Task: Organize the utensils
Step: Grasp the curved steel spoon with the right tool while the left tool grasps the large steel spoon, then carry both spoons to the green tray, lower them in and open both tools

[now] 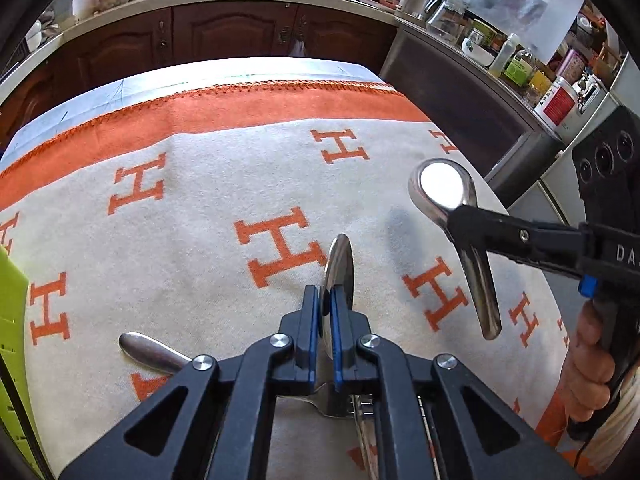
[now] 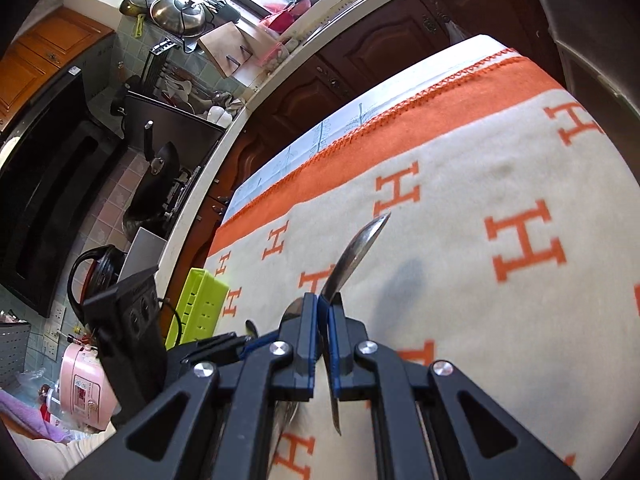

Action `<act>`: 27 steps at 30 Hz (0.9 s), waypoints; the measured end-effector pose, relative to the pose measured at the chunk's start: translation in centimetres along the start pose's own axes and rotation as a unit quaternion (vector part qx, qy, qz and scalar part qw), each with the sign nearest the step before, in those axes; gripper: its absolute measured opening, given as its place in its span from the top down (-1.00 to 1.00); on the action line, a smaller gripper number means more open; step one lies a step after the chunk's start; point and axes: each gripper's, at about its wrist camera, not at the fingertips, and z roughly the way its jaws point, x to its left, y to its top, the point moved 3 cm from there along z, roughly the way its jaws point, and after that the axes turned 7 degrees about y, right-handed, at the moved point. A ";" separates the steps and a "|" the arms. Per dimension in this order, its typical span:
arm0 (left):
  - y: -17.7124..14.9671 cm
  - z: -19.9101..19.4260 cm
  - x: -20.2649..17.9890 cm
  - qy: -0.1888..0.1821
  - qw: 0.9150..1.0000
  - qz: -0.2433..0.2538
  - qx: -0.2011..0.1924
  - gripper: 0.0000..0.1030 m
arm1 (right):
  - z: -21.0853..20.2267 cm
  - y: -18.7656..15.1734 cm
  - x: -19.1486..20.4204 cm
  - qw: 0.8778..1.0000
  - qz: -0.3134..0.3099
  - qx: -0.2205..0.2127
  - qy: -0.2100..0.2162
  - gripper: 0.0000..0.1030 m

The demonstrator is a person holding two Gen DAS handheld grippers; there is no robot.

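Observation:
My left gripper (image 1: pixel 325 312) is shut on a steel spoon (image 1: pixel 340 268), seen edge-on, its bowl pointing forward above the blanket. My right gripper (image 2: pixel 325 312) is shut on a second steel spoon (image 2: pixel 356 252); in the left wrist view it (image 1: pixel 464 220) holds that spoon (image 1: pixel 442 190) in the air at the right, bowl up and handle hanging down. Another spoon (image 1: pixel 148 350) lies on the blanket at the lower left, and a fork (image 1: pixel 320 398) lies under my left gripper. A lime-green basket (image 2: pixel 198 306) stands at the table's left edge, also at the left edge of the left wrist view (image 1: pixel 10 320).
The table is covered by a cream blanket with orange H letters (image 1: pixel 200 220) and an orange border. Dark wooden cabinets (image 1: pixel 224 32) run behind it. A cluttered steel counter (image 1: pixel 500 92) stands at the far right. A pink rice cooker (image 2: pixel 82 388) sits left of the table.

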 end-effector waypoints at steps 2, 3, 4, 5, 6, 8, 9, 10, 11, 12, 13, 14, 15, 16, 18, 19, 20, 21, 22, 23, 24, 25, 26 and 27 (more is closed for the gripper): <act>-0.1 -0.8 0.0 0.002 1.000 -0.004 -0.006 0.98 | -0.5 -0.7 0.6 1.000 0.002 -0.004 0.005 0.90; -0.1 -1.3 0.1 0.000 1.000 -0.006 -0.010 0.98 | -0.8 -1.0 0.9 1.000 0.001 -0.005 0.008 0.90; -0.3 -1.8 0.3 -0.001 1.000 -0.008 -0.013 0.98 | -1.1 -1.4 1.2 1.000 -0.002 -0.007 0.007 0.90; -0.5 -2.3 0.5 -0.001 1.000 -0.011 -0.015 0.98 | -1.3 -1.7 1.5 1.000 -0.008 -0.007 0.003 0.90; -0.8 -2.8 0.6 -0.001 1.000 -0.014 -0.018 0.98 | -1.4 -2.1 2.0 1.000 -0.017 -0.006 -0.001 0.90; -1.4 -3.8 0.9 -0.002 1.000 -0.023 -0.022 0.98 | -1.3 -2.9 2.7 1.000 -0.028 0.002 -0.003 0.90; -1.6 -4.2 1.0 -0.001 0.999 -0.027 -0.023 0.98 | -1.2 -3.4 3.2 0.999 -0.035 0.008 -0.006 0.90; -2.0 -4.7 1.1 -0.001 0.999 -0.031 -0.024 0.98 | -1.0 -3.7 3.5 0.999 -0.040 0.011 -0.009 0.90; -2.3 -5.2 1.3 -0.002 0.999 -0.035 -0.026 0.98 | -0.9 -4.2 4.0 0.999 -0.044 0.016 -0.008 0.90; -2.6 -5.7 1.5 -0.003 0.999 -0.039 -0.027 0.98 | -0.8 -4.6 4.4 0.999 -0.048 0.021 -0.005 0.90; -2.9 -6.2 1.5 -0.003 0.999 -0.041 -0.030 0.98 | -0.7 -4.9 4.9 0.998 -0.052 0.024 -0.004 0.90; -3.2 -6.7 1.7 -0.003 0.999 -0.043 -0.033 0.98 | -0.7 -5.3 5.4 0.998 -0.058 0.026 -0.003 0.90; -3.5 -7.5 1.9 -0.002 0.998 -0.044 -0.037 0.98 | -0.6 -5.7 5.9 0.997 -0.065 0.029 -0.004 0.90; -3.9 -8.2 2.1 -0.002 0.998 -0.045 -0.042 0.98 | -0.5 -6.1 6.4 0.997 -0.074 0.032 -0.006 0.90; -4.4 -9.7 2.5 -0.001 0.997 -0.048 -0.053 0.98 | -0.2 -6.8 7.5 0.995 -0.094 0.040 -0.014 0.90; -4.6 -10.4 2.7 -0.001 0.997 -0.051 -0.057 0.98 | 0.0 -7.2 8.0 0.994 -0.101 0.044 -0.015 0.90; -4.8 -11.0 2.9 -0.001 0.997 -0.054 -0.060 0.98 | 0.3 -7.5 8.4 0.993 -0.107 0.049 -0.016 0.90; -5.0 -11.6 3.2 -0.002 0.996 -0.058 -0.065 0.98 | 0.6 -7.9 8.8 0.992 -0.113 0.055 -0.019 0.90; -5.2 -12.2 3.4 -0.004 0.996 -0.062 -0.069 0.98 | 0.8 -8.3 9.2 0.991 -0.120 0.059 -0.021 0.90; -5.4 -12.8 3.5 -0.006 0.995 -0.066 -0.075 0.99 | 1.2 -8.7 9.6 0.989 -0.128 0.065 -0.024 0.90; -5.6 -13.5 3.6 -0.008 0.994 -0.068 -0.082 0.99 | 1.5 -9.2 10.0 0.988 -0.136 0.071 -0.026 0.90; -5.8 -14.2 3.8 -0.008 0.994 -0.069 -0.089 0.99 | 1.9 -9.7 10.4 0.986 -0.146 0.078 -0.032 0.90; -5.9 -15.0 4.0 -0.007 0.993 -0.069 -0.096 0.99 | 2.2 -10.1 10.7 0.984 -0.152 0.083 -0.035 0.90; -6.1 -15.7 4.1 -0.006 0.992 -0.069 -0.103 0.99 | 2.5 -10.5 11.1 0.983 -0.155 0.089 -0.035 0.90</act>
